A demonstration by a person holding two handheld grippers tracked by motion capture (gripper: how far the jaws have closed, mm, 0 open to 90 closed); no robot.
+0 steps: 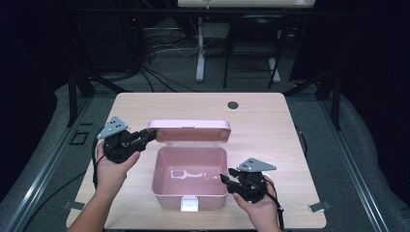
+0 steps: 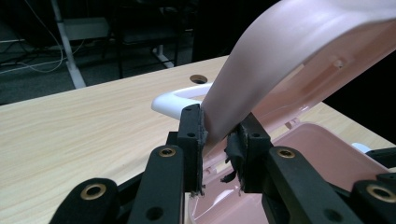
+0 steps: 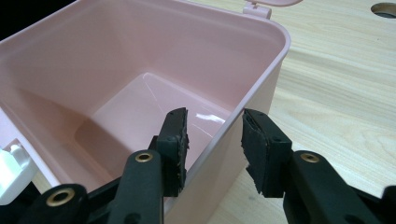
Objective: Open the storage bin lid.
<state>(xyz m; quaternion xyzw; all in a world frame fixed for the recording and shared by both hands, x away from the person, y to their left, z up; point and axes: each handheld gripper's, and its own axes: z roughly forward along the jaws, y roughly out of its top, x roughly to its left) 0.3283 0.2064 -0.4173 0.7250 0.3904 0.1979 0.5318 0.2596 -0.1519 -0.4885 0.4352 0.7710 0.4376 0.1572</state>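
A pale wooden worktop [image 1: 270,121] in a dark room carries the pink box [image 1: 189,176] at centre frame, its lid [image 1: 189,130] raised behind it. The left tool [image 1: 147,136] pinches the lid's left corner; the right tool [image 1: 226,178] straddles the box's right wall, spread, not pressing. To close it cleanly, I would steady that wall first, then swing the lid slowly forward.

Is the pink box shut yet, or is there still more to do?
Not shut yet. The pink box sits open on the table with nothing inside, its lid tipped up. The left tool has the lid's corner between its jaws; the right tool straddles the box's wall. Probably left: lowering the lid and snapping the white latch.
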